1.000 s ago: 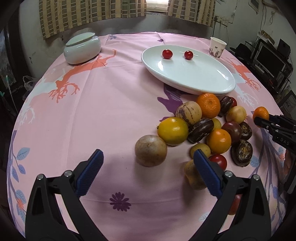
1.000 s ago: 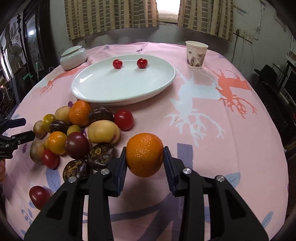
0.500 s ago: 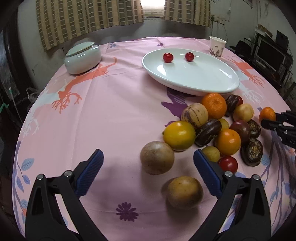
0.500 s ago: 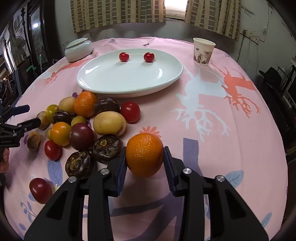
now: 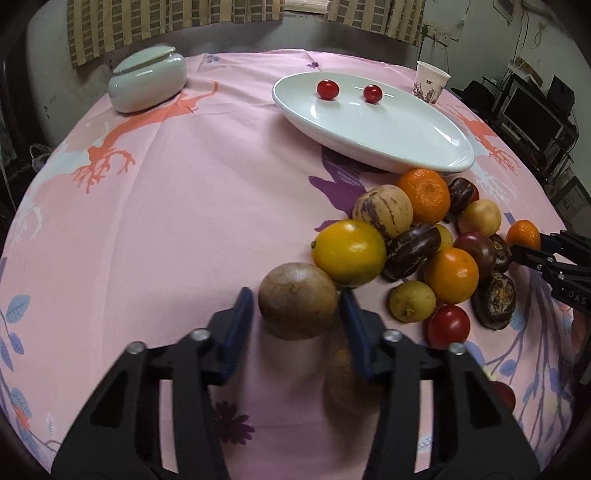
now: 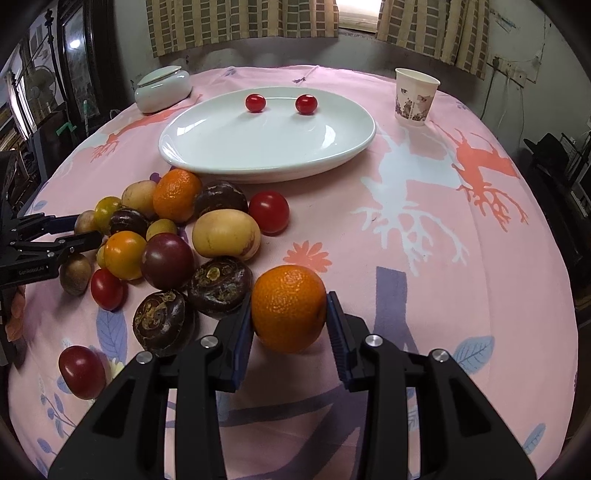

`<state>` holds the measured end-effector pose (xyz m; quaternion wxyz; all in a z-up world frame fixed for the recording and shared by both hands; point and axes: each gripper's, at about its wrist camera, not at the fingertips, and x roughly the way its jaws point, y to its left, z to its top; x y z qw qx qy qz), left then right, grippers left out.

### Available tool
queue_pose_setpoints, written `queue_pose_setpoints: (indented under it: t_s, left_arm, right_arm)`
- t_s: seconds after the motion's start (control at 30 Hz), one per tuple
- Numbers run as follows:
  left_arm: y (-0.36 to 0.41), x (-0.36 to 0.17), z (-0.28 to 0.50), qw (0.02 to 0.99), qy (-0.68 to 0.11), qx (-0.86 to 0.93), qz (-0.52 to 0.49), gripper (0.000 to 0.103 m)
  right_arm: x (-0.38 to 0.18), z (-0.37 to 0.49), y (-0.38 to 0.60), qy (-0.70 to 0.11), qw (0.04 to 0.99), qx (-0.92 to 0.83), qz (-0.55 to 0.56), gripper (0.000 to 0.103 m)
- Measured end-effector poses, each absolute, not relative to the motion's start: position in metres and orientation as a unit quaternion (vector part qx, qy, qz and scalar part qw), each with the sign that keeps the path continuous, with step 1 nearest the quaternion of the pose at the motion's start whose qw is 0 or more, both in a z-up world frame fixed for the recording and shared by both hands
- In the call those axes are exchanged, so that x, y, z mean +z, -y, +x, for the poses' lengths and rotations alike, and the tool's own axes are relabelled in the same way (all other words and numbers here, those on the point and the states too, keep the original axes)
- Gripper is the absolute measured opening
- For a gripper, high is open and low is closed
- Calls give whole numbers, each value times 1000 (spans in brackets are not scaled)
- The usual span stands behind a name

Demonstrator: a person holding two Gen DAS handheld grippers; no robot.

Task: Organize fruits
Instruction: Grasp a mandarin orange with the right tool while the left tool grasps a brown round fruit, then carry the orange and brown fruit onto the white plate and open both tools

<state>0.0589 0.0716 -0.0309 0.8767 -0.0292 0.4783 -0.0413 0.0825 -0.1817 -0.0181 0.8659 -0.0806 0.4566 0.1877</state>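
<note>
Two cherry tomatoes lie on the plate. Right hand-held gripper clamps an orange above the desk, beside the fruit pile. Left hand-held gripper flanks a brown fruit; contact is unclear.

We see striped curtains flanking a bright window behind the tabletop, a grey wall, and a dark monitor at one side.
</note>
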Motion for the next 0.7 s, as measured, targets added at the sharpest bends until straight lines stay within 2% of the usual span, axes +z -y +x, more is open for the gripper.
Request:
queue_pose_setpoints:
  t_s: [0.13,0.2,0.27,0.33,0.37,0.4,0.7]
  left_arm:
    - [-69,-33,60,884,-466,-32,-15,49]
    - [-68,-35,63,888,-459,-22,-8,67]
    - [-70,-37,65,891,-453,-18,-12,71]
    - [-67,-36,66,889,-458,-15,-4,66]
    - [-65,-35,65,888,-459,-18,-4,56]
    - [-63,-33,64,888,-460,-23,-2,41]
    - [-49,-19,51,894,-447,-27,7,40]
  right_arm:
    - [-19,82,181,-457,865,188,-83,38]
    - [-19,82,180,-457,865,189,-85,38]
    - [-19,81,179,-456,865,188,-86,38]
    - [-19,81,179,-456,865,189,-86,38]
    - [-19,81,179,-455,866,188,-86,38]
    - [-18,81,179,-454,867,187,-87,38]
    - [-7,75,181,-433,877,188,-89,38]
